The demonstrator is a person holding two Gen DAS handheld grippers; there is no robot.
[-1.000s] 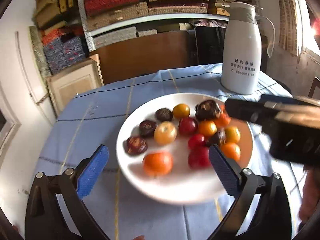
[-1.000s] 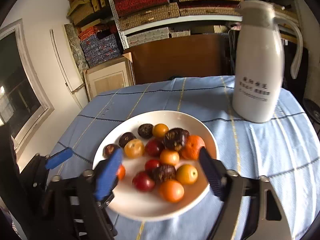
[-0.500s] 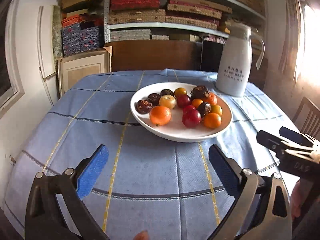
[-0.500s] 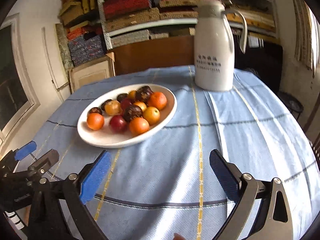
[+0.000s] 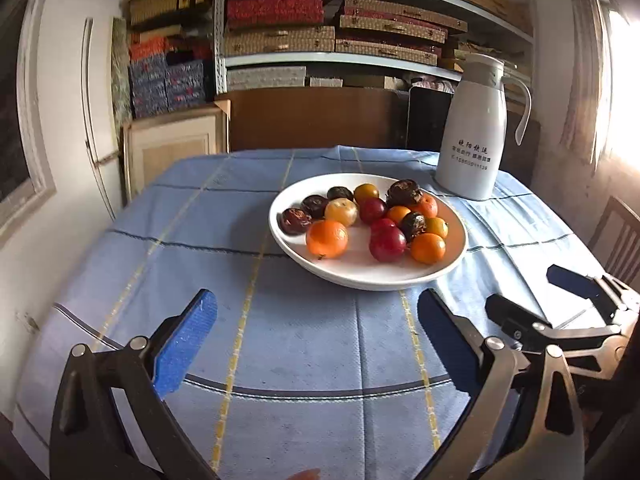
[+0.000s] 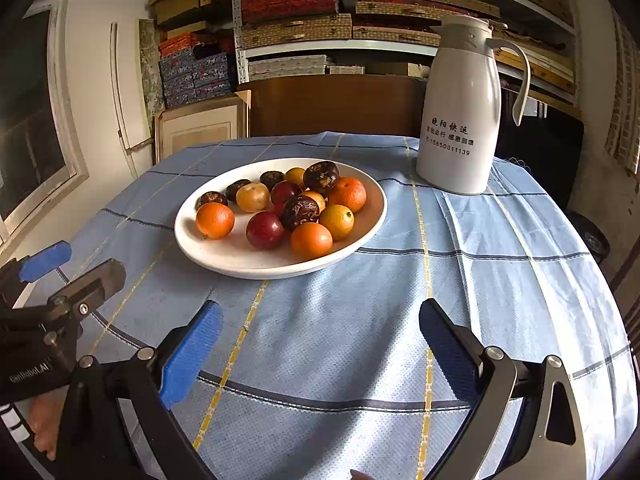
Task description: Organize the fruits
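A white plate stands on the blue tablecloth and holds several fruits: oranges, red plums and dark wrinkled dates. My left gripper is open and empty, hovering over the cloth in front of the plate; it also shows at the left edge of the right wrist view. My right gripper is open and empty, in front of the plate; it shows at the right of the left wrist view.
A white thermos jug stands behind the plate to the right. The table drops off at its left and front edges. Shelves of boxes and a wooden chair stand beyond.
Both grippers have pulled back from over the plate toward the table's near side and stayed open. The plate now looks smaller and farther away.
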